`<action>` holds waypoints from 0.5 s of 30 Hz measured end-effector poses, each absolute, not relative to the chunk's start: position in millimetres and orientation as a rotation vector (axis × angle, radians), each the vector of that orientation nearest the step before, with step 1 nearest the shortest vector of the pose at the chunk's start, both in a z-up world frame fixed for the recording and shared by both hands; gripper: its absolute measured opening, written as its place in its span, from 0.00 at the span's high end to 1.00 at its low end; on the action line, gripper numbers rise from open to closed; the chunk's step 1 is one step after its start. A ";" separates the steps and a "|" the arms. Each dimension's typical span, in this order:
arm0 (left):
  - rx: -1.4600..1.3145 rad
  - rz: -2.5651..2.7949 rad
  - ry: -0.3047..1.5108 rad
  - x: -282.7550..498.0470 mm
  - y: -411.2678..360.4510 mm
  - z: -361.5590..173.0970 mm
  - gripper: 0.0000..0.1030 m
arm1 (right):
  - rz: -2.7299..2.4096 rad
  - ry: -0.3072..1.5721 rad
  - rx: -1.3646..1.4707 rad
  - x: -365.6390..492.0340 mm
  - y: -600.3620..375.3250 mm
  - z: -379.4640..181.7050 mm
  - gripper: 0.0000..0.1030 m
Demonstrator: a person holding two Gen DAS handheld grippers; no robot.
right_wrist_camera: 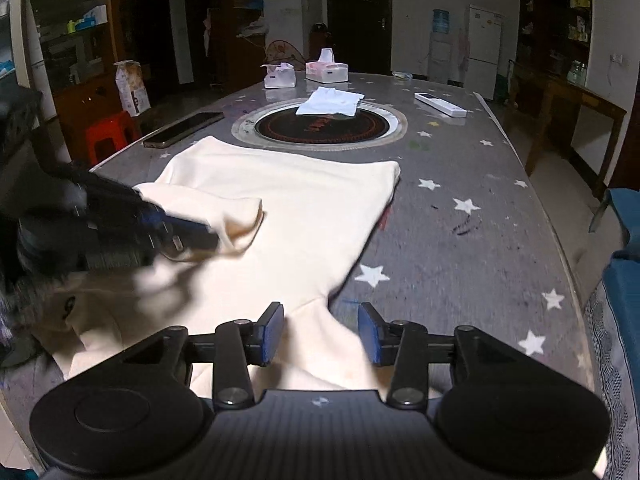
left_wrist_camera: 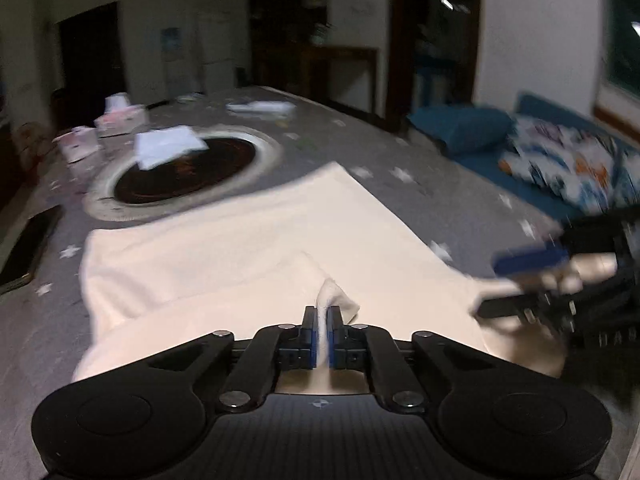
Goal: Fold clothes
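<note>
A cream garment (left_wrist_camera: pixel 240 232) lies spread on the grey star-patterned table (left_wrist_camera: pixel 400 152). My left gripper (left_wrist_camera: pixel 323 314) is shut on a pinched fold of it, raised a little off the rest of the cloth. From the right wrist view that gripper (right_wrist_camera: pixel 210 236) comes in from the left, holding a folded-over flap of the garment (right_wrist_camera: pixel 300 200). My right gripper (right_wrist_camera: pixel 320 332) stands open at the near edge, with a narrow sleeve-like part of the cloth lying between its blue pads (right_wrist_camera: pixel 272 330). In the left wrist view it appears blurred at the right (left_wrist_camera: pixel 500 284).
A round black hot plate (right_wrist_camera: pixel 320 126) is set into the table beyond the garment, with a folded white cloth (right_wrist_camera: pixel 330 104) on it. A phone (right_wrist_camera: pixel 184 128), a white remote (right_wrist_camera: pixel 440 104) and tissue boxes (right_wrist_camera: pixel 326 70) lie around. A blue sofa (left_wrist_camera: pixel 460 128) borders the right side.
</note>
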State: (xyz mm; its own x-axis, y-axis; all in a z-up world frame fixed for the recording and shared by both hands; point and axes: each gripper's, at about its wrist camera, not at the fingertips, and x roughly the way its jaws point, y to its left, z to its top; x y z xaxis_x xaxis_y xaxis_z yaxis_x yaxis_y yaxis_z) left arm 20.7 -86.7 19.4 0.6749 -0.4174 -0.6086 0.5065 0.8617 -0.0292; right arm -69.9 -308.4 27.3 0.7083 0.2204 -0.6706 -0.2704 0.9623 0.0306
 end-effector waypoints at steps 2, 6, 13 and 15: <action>0.061 -0.458 0.616 23.6 -58.7 33.2 0.97 | 0.269 0.730 -0.068 -72.0 -309.0 27.7 0.60; -0.080 -0.295 0.543 24.0 10.5 61.8 0.97 | 0.261 0.718 -0.075 -74.5 -309.3 29.1 0.60; -0.127 -0.057 0.571 6.6 90.5 51.0 0.97 | 0.322 0.693 -0.084 -81.4 -298.7 37.5 0.60; -0.138 0.010 0.580 1.6 113.0 47.2 0.97 | 0.361 0.687 -0.095 -82.9 -291.1 40.5 0.60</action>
